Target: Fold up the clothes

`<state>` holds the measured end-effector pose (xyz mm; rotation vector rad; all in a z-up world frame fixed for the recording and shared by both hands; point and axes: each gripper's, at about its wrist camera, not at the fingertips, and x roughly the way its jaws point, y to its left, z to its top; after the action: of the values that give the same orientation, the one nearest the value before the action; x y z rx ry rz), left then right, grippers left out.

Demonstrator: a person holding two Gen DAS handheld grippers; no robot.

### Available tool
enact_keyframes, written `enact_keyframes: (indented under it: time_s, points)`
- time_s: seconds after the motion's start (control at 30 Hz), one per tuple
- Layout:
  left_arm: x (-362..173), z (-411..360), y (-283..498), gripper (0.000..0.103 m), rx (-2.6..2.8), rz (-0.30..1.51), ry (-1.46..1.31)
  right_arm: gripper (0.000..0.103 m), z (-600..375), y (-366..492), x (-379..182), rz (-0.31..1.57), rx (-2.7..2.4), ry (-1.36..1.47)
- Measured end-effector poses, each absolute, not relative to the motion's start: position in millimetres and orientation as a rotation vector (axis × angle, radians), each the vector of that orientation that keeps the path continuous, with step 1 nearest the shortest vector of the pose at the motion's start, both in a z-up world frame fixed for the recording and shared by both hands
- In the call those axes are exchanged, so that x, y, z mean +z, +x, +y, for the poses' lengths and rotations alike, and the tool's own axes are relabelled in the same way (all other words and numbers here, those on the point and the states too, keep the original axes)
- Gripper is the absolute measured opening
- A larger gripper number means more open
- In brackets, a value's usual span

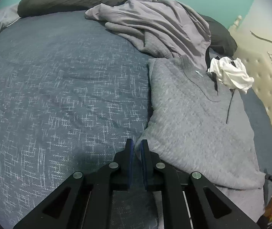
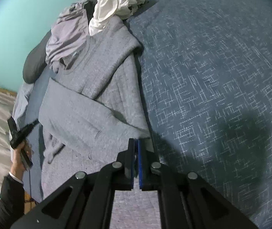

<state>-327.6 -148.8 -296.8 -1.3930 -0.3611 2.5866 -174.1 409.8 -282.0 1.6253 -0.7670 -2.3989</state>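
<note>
**Right wrist view: grey sweater half folded on the bed**

I saw the grey sweater [image 2: 97, 103] lying on the bed [image 2: 221, 95], one sleeve [image 2: 82, 118] folded across it. My right tongs [image 2: 136, 143] were pressed together on its edge. My left tongs [image 1: 136, 143] were almost closed at the other edge; I could not tell if they pinched cloth. I should lift both edges evenly. I saw no baskets or boxes.

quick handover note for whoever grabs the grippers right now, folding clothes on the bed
Left gripper: nearly shut at the grey sweatshirt's edge; grip unclear.
Right gripper: shut at the sweatshirt's other edge.
Sweatshirt lies on the blue bedspread, one sleeve folded across the body.
Lilac garment and white garment lie crumpled near its collar, unfolded.
Left: finish the sweatshirt, then those two.
</note>
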Motion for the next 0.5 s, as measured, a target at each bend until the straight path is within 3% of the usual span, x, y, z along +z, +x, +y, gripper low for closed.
enact_keyframes:
  time_s: [0.23, 0.5]
  points:
    - [-293, -160, -330, 0.021, 2.6, -0.468, -1.367, 0.001, 416, -172, -288, -0.83, -2.407, 1.596]
    - [-297, -155, -333, 0.023, 2.589, -0.427, -1.395, 0.001, 416, -168, -270, -0.796, -2.466, 1.517]
